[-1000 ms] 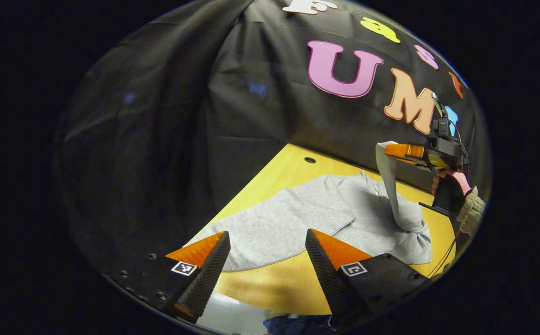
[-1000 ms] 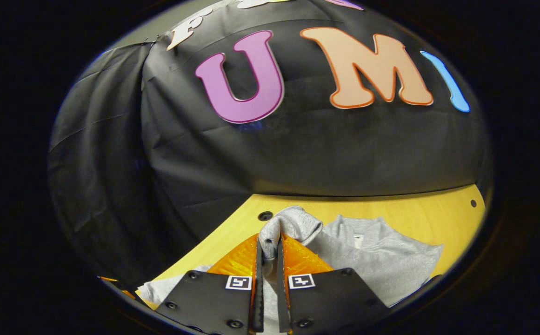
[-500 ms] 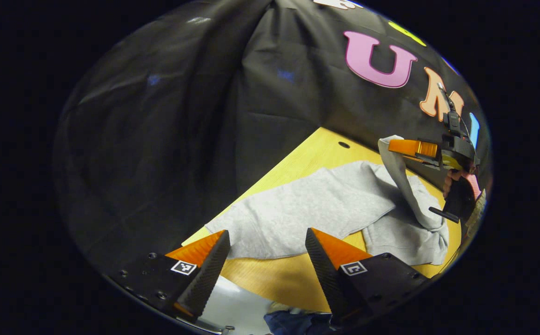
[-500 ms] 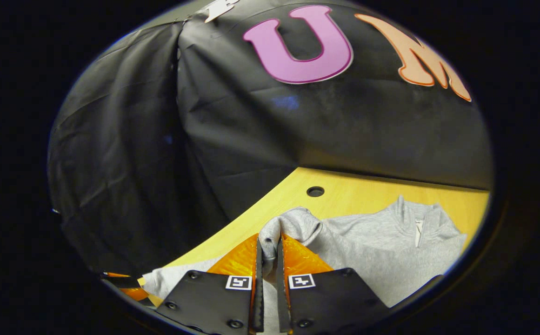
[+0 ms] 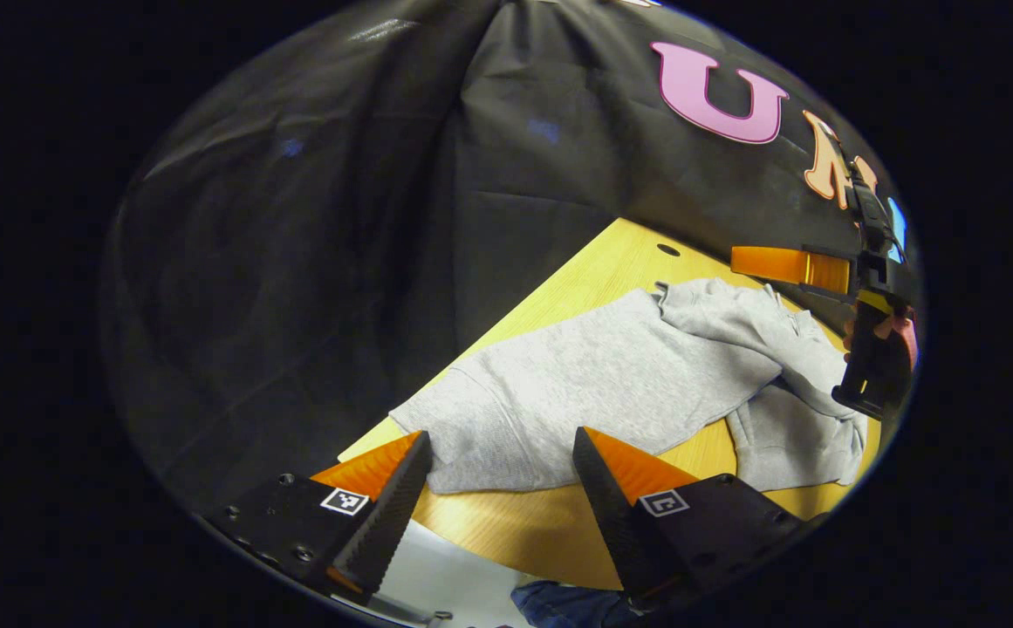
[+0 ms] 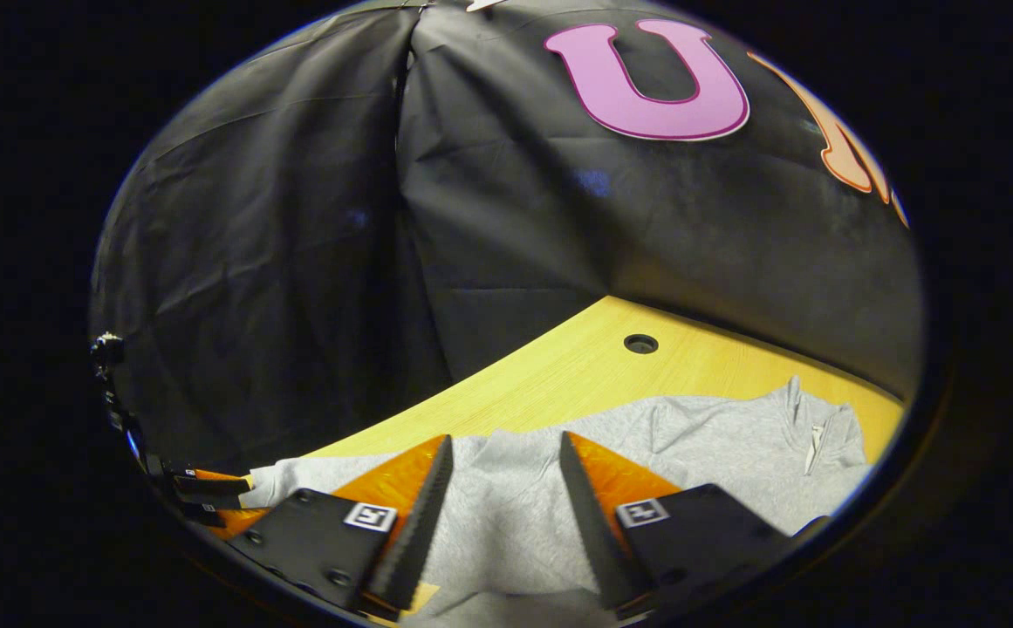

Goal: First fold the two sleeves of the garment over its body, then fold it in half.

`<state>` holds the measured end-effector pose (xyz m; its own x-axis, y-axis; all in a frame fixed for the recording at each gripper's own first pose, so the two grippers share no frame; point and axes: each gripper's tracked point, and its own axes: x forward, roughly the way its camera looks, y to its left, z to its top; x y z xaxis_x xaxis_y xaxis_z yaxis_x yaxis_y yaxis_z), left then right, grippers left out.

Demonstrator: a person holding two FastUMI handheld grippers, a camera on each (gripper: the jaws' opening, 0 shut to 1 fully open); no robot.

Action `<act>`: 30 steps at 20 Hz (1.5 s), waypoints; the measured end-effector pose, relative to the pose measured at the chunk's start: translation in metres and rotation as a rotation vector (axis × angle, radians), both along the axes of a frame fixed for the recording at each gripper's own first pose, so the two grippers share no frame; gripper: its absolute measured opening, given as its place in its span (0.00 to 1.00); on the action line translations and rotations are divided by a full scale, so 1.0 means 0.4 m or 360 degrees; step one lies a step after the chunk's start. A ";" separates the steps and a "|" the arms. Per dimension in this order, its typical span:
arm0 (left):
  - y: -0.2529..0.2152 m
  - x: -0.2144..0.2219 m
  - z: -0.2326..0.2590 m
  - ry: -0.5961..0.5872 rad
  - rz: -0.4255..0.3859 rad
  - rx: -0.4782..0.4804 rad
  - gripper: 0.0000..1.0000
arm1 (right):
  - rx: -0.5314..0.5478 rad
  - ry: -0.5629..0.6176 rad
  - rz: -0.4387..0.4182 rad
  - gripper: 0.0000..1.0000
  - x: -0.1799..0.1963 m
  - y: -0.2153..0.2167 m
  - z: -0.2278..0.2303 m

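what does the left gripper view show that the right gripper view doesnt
Left gripper view: the right gripper from outside, open above the garment, the hand holding it, and a sleeve lying across the garment's body.
Right gripper view: the zip collar.
Both: the grey garment on the yellow table, a table hole, and each camera's own gripper open, like the left gripper.
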<state>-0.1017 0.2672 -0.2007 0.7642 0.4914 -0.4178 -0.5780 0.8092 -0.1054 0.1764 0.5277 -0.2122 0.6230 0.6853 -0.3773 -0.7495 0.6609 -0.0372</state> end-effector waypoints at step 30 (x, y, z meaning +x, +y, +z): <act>-0.029 0.041 -0.034 0.0116 -0.0086 -0.0044 0.02 | 0.0024 -0.0218 -0.0715 1.00 -0.094 -0.773 0.269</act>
<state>-0.0854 0.2558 -0.2142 0.7565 0.4376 -0.4860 -0.5403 0.8369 -0.0875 0.1390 0.2186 -0.1047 0.9025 0.3411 -0.2629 -0.3778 0.9201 -0.1034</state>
